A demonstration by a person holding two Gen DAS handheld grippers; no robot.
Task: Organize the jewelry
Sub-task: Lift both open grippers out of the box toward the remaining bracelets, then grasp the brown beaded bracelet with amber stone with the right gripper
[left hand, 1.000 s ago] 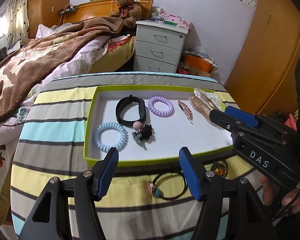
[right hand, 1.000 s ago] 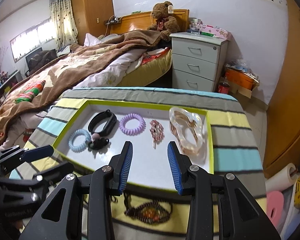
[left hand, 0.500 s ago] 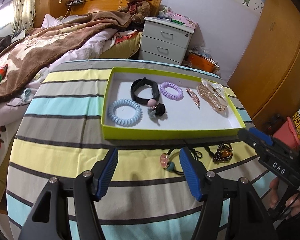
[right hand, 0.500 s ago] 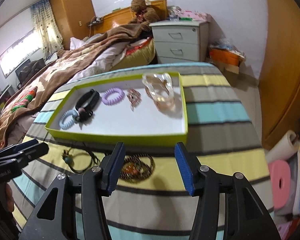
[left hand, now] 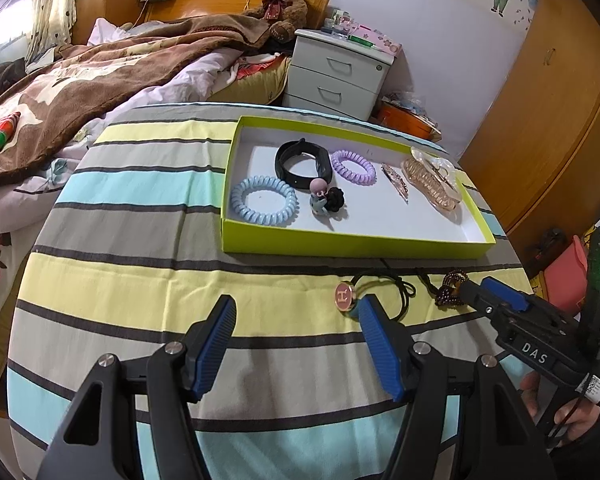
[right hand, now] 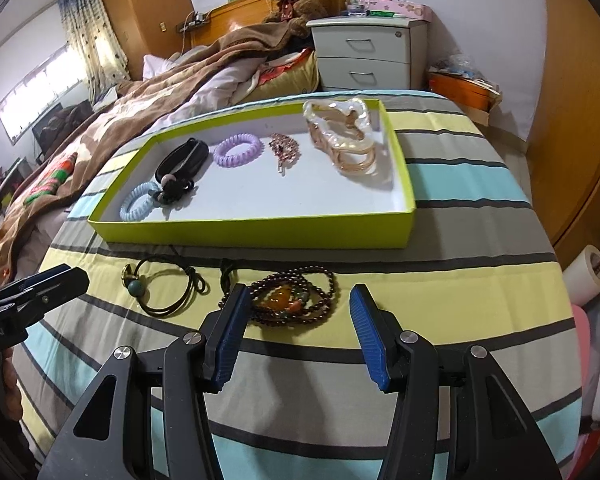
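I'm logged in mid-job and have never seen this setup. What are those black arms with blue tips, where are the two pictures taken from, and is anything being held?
There is no robot. A person holds one two-fingered tool in each hand, and a camera on each looks forward along its blue pads.

One picture comes from the left tool, the other from the right tool. Each also shows the other tool at its edge.

On the striped tablecloth sits a green tray holding a blue coil hair tie, a purple coil hair tie, a black band, a hair clip and a clear claw clip.

Outside the tray lie a black cord necklace and a dark beaded bracelet.

Both tools are open and hold nothing.
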